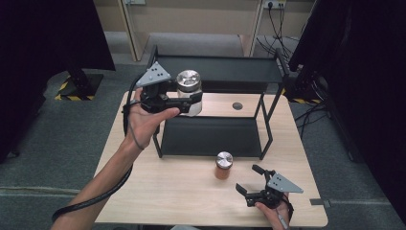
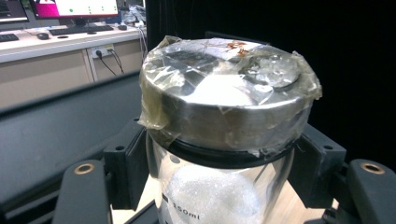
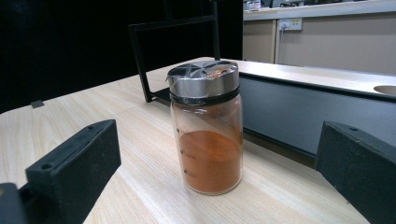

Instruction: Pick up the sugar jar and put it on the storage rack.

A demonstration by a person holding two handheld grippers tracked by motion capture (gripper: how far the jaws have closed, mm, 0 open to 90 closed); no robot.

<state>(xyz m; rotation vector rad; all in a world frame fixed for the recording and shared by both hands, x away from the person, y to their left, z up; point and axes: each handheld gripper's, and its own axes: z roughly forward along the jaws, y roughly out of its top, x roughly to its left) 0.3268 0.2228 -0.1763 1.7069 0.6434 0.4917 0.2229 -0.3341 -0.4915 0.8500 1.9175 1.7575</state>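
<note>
A glass jar of white powder [image 1: 189,92] with a taped steel lid is held up in the air by my left gripper [image 1: 184,99], level with the black rack's upper shelf [image 1: 220,69]. In the left gripper view the jar [image 2: 224,121] stands upright between the two jaws, which press on its glass body below the lid. A second jar with orange-brown powder [image 1: 223,166] stands on the table in front of the rack. My right gripper [image 1: 249,179] rests open near the table's front right, a short way from that jar [image 3: 208,130], which is beyond its fingertips.
The black two-level rack has a lower shelf [image 1: 210,136] lying on the wooden table [image 1: 158,191]. A round hole [image 1: 237,106] sits in the tabletop behind the rack. Dark curtains flank both sides, and cables hang at the back right.
</note>
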